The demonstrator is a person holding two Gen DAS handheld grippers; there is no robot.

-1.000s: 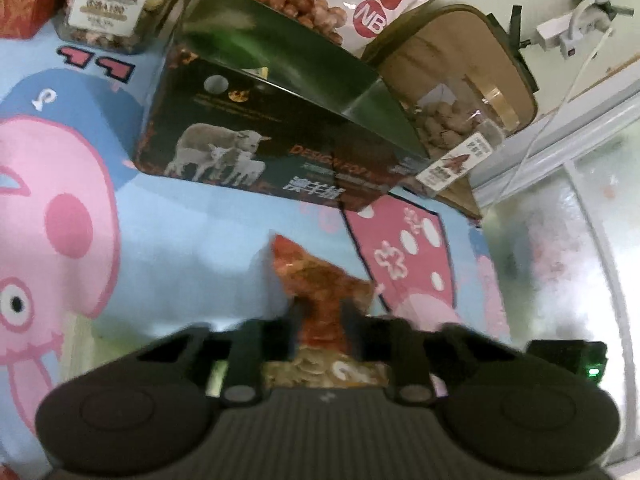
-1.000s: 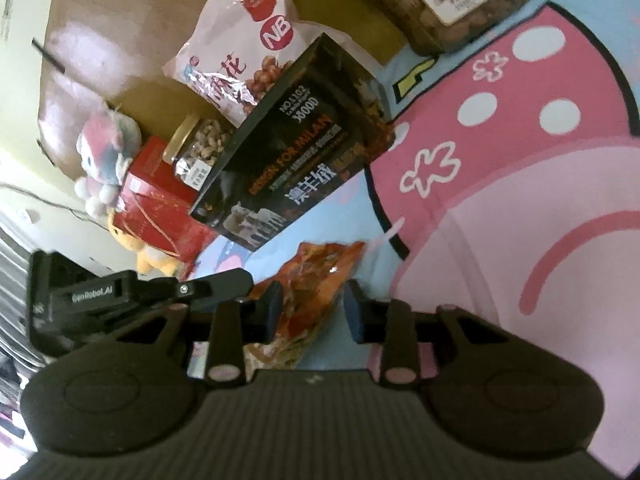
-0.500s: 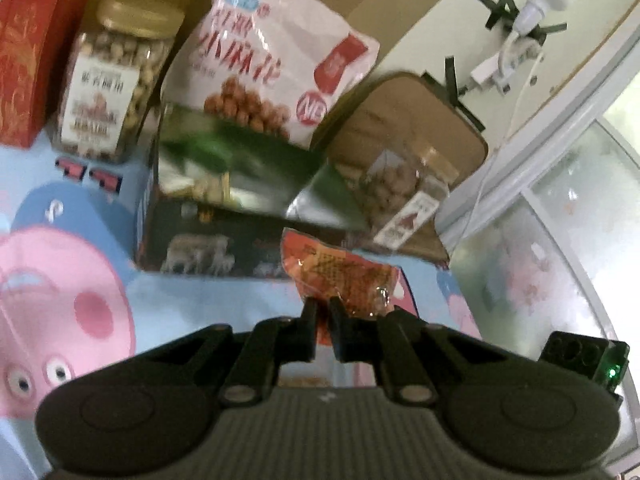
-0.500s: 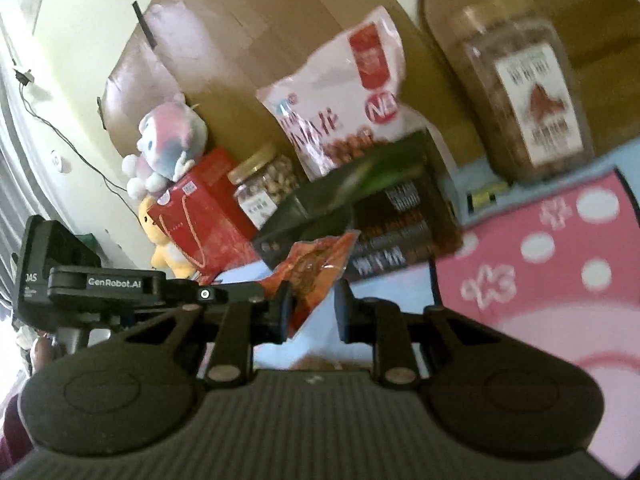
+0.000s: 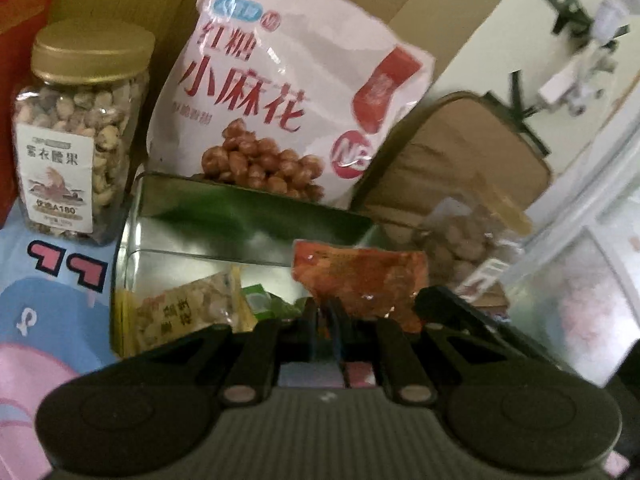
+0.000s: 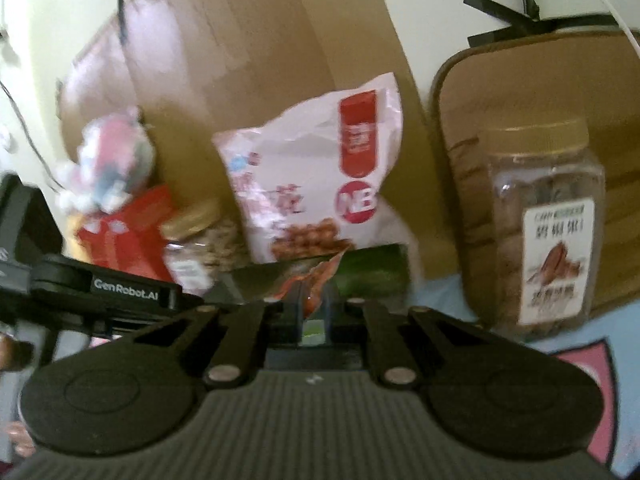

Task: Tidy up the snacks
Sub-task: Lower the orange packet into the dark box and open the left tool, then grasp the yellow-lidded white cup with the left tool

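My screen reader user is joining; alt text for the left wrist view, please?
The left gripper, shut on an orange snack packet, holds it over an open metal tin containing small packets. Behind stand a nut jar and a white snack bag.

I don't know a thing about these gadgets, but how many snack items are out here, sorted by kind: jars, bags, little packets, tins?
Jars with gold lids: 2 (left jar, right jar)
Big white bag: 1
Small packets: 3 (orange packet, pale packet, green packet)
Open tin: 1
Total: 7
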